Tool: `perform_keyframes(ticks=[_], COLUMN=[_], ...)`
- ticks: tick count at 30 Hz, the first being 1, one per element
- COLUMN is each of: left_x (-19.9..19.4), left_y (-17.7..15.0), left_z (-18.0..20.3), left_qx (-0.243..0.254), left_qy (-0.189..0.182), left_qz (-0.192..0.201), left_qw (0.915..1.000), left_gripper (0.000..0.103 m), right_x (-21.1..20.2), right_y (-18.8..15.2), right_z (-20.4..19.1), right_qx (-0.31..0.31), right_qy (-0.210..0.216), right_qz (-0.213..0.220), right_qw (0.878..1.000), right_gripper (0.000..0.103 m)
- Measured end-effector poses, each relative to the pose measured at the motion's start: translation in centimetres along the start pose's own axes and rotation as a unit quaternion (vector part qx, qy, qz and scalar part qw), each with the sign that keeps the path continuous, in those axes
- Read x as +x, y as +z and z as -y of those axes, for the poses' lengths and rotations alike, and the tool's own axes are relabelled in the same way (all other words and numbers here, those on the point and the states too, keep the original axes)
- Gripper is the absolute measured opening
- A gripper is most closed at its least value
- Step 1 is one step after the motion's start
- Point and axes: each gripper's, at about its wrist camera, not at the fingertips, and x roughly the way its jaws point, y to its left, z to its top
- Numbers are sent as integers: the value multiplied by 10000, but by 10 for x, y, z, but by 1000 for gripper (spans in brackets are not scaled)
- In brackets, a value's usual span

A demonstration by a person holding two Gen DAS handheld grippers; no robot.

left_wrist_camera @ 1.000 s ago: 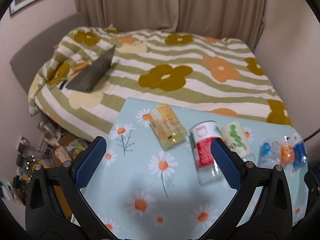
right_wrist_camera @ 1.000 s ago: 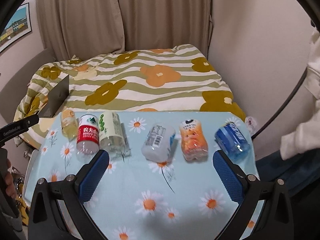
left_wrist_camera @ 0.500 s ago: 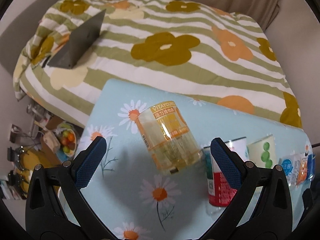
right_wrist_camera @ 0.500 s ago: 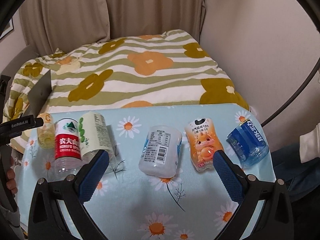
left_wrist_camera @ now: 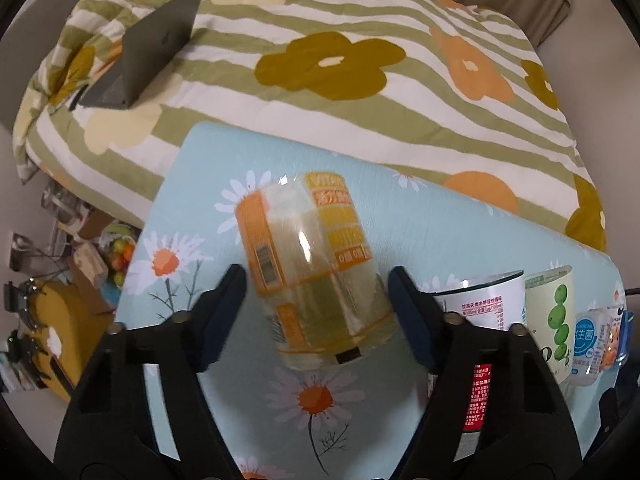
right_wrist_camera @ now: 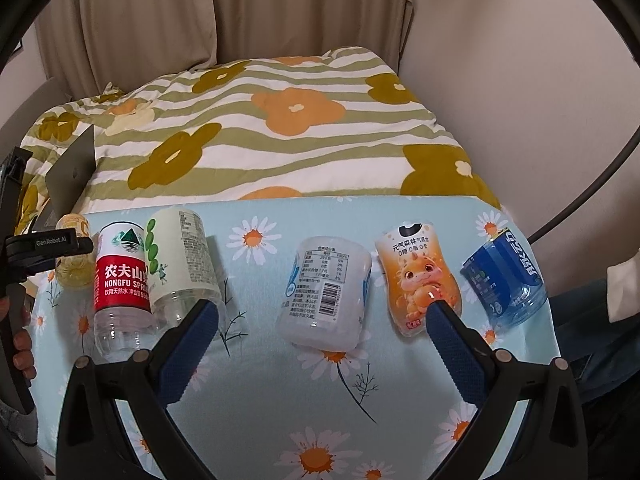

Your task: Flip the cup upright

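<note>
Several cups cut from drink bottles lie on their sides in a row on the daisy-print table [right_wrist_camera: 280,400]. The leftmost, a yellow-orange labelled cup [left_wrist_camera: 316,268], lies between the fingers of my left gripper [left_wrist_camera: 318,284], which is open around it with small gaps on both sides. It also shows in the right wrist view [right_wrist_camera: 74,256], partly behind the left gripper's body. My right gripper [right_wrist_camera: 322,316] is open and empty, hovering above a white labelled cup [right_wrist_camera: 326,300].
In the row also lie a red-labelled cup [right_wrist_camera: 120,280], a cream green-dotted cup [right_wrist_camera: 180,264], an orange cartoon cup [right_wrist_camera: 420,276] and a blue cup [right_wrist_camera: 506,276]. A flowered bed [right_wrist_camera: 260,120] with a grey laptop [left_wrist_camera: 148,52] lies beyond. Floor clutter [left_wrist_camera: 60,300] sits left of the table.
My left gripper has moved forward and down so the yellow cup now sits between its fingers, which have narrowed. My right gripper has moved closer to the white cup.
</note>
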Motion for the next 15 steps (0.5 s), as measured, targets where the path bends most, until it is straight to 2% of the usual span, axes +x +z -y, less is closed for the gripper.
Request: perform_keyframes(ticks=[9, 15], left_x=[-5, -26], left_y=[-6, -20], left_z=[-2, -3], left_qx=[85, 195], left_qy=[-76, -132], left_qz=[68, 202], left_qw=[9999, 9995], left_gripper=[70, 70], right_x=[-6, -19], right_y=[-7, -13], right_z=[0, 1], right_qx=[48, 78], right_qy=[-67, -42], right_qz=[34, 132], right_qw=[10000, 9999], right_gripper=[103, 103])
